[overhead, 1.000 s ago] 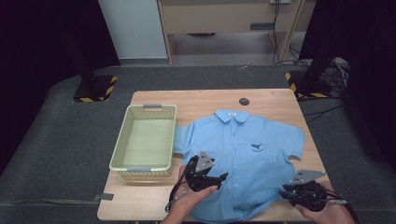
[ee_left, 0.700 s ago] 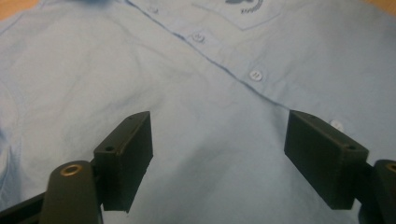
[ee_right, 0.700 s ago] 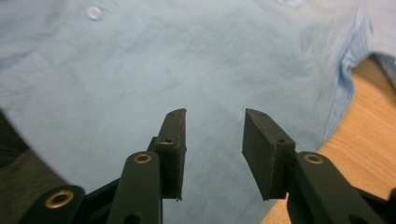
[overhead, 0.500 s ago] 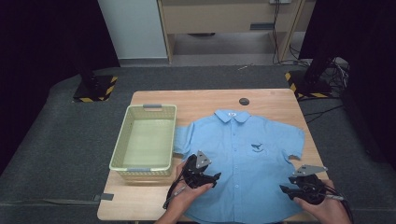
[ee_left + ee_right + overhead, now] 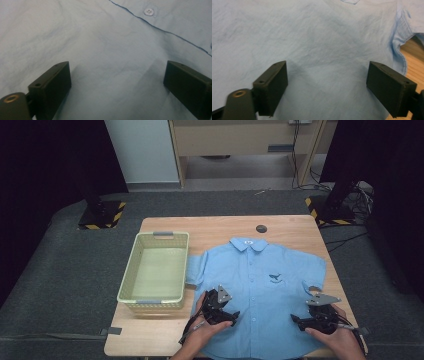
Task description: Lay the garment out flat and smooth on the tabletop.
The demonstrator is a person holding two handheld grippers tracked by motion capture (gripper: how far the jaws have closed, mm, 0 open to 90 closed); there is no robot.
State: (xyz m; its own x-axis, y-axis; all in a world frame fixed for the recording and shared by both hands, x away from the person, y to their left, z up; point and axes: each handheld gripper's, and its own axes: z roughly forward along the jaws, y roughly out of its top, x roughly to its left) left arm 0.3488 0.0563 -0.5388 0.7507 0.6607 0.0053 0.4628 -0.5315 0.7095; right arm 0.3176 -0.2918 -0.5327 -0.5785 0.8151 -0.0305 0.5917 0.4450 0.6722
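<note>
Nearest, at the table's (image 5: 165, 340) front edge: left gripper (image 5: 223, 314) and right gripper (image 5: 311, 321) low over the shirt's (image 5: 260, 285) bottom part, one toward each side, held in the person's hands. Probably the opening step of folding, or of picking up for the basket (image 5: 155, 270): positioned over the cloth, nothing pinched yet. Next move, at a guess: down onto the fabric or out to the hem and side edges, then shut on a single layer, both sides lifted evenly to avoid bunching.

Left gripper (image 5: 117, 82), seen along its own jaws: spread wide, only smooth blue cloth between them, a button (image 5: 149, 11) and the placket seam beyond. Touching or just above the cloth: could not be told. Right gripper (image 5: 327, 80): likewise spread wide, empty, over plain fabric, with the right sleeve's (image 5: 399, 42) edge and a strip of bare wood off to one side.

Farther out: shirt lay flat, face up, buttoned, collar (image 5: 249, 243) toward the far edge, sleeves spread, small dark emblem (image 5: 274, 277) on the chest. Occupied the right-hand and middle part of the table, hem at the near edge. Just left of it, beside the left sleeve, stood the pale green basket, empty. Beyond the collar, apart from it, sat a small dark disc (image 5: 261, 228) in the wood.
</note>
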